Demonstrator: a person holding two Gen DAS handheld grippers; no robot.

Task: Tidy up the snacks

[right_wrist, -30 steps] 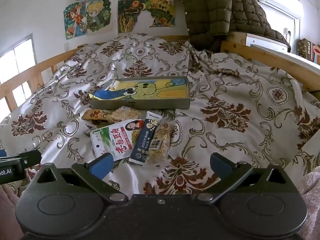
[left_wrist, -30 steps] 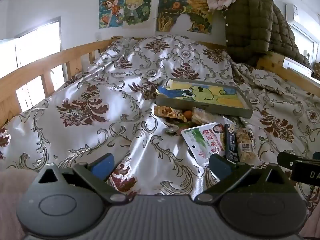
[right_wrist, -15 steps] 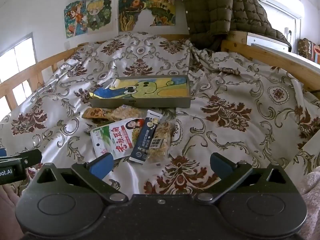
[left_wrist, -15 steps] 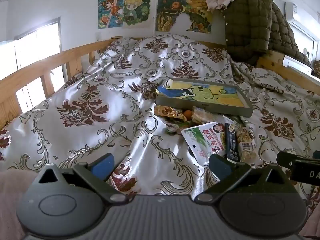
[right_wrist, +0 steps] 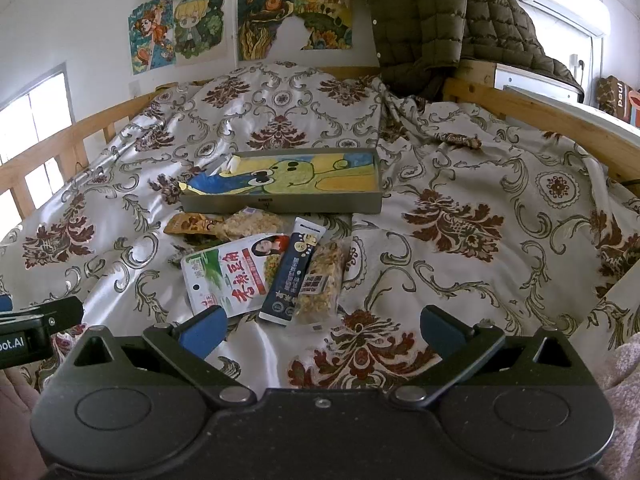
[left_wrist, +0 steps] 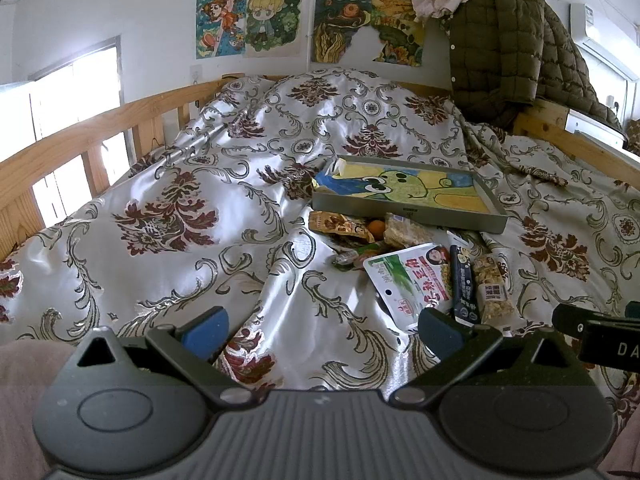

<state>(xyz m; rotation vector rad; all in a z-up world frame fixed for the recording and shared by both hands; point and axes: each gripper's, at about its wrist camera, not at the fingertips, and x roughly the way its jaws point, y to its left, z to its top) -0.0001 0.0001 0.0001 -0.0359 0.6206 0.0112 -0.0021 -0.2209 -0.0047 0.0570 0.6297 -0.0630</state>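
Setting: a bed with a wooden rail [left_wrist: 80, 128], covered by a silvery bedspread [right_wrist: 460, 184] with dark red floral motifs; cartoon posters [right_wrist: 180, 28] on the wall behind, and an olive quilted jacket [right_wrist: 432, 28] draped over the far corner
Left gripper [left_wrist: 322, 324]: fingers spread wide, blue pads bare, nothing between them; it hangs low over bare bedspread, to the left of the snack pile
Right gripper [right_wrist: 322, 324]: fingers likewise spread wide and empty; its left pad [right_wrist: 202, 330] lies just in front of the near edge of the white packet
Tray [right_wrist: 280, 203]: a shallow grey rectangular tray with a green cartoon figure painted on its yellow and blue floor, lying mid-bed beyond the snacks; no snack is inside it
White packet [right_wrist: 236, 272]: the largest snack, white and green with red characters, lying flat at the front left of the pile
Dark blue stick pack [right_wrist: 292, 272]: lies touching the right edge of the white packet, long axis pointing toward the tray
Clear granola bar [right_wrist: 320, 284]: lies just beside the stick pack on its right
Brown wrapper [right_wrist: 188, 224]: lies close to the tray's near wall, at the left
Pale cereal bar [right_wrist: 252, 224]: just right of the brown wrapper, near the tray's wall
Small orange item [left_wrist: 376, 227]: seen from the left wrist only, between the brown wrapper and the cereal bar; its kind cannot be told
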